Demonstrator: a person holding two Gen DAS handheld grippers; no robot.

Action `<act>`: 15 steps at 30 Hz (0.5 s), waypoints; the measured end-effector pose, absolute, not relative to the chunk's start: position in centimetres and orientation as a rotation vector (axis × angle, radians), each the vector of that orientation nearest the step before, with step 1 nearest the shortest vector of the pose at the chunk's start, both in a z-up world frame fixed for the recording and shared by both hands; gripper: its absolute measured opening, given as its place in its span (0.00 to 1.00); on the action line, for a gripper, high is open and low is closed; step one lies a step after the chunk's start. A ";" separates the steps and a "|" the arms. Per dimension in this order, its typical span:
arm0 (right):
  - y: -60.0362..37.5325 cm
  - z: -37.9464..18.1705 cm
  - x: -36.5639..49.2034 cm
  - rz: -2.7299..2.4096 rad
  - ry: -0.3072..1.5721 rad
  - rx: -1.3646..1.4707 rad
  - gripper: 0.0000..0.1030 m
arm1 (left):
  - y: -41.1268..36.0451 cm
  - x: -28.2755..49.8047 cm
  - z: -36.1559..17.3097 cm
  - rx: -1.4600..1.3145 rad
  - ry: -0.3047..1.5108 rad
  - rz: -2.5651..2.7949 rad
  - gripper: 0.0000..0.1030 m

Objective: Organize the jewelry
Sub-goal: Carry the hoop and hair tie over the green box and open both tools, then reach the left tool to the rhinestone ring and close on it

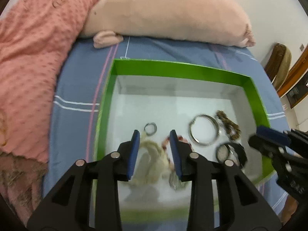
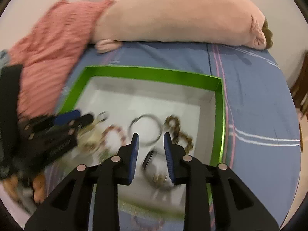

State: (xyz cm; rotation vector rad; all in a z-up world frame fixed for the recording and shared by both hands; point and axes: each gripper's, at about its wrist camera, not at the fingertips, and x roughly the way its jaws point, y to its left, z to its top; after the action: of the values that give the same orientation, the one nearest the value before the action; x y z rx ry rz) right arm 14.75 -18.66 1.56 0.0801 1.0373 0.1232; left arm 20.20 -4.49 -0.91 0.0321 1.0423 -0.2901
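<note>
A green-rimmed box with a white floor lies on the bed and holds jewelry. In the left wrist view I see a silver bangle, a brown bead bracelet, a small ring, a black watch, a cream cord piece and a red bead bracelet. My left gripper is open above the cream cord. My right gripper is open above the watch, near the bangle; it also shows in the left wrist view.
The box sits on a blue striped sheet. A long pink pillow lies behind it and a coral dotted blanket to the left. Wooden furniture stands past the bed's right edge.
</note>
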 end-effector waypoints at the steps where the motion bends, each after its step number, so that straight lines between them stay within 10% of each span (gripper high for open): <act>1: -18.5 2.0 13.5 0.152 1.033 0.077 0.26 | -4.3 18.5 0.1 0.051 1.013 -0.306 0.31; 15: -17.8 -3.9 5.2 0.159 1.109 -0.140 0.26 | -6.7 4.0 -1.7 0.207 1.060 -0.511 0.34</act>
State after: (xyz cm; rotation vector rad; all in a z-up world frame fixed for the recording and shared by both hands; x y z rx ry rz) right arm 5.22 -17.80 -3.91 -0.1400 1.1086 0.1594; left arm 3.95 -6.67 -1.68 0.2071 1.0595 -0.5113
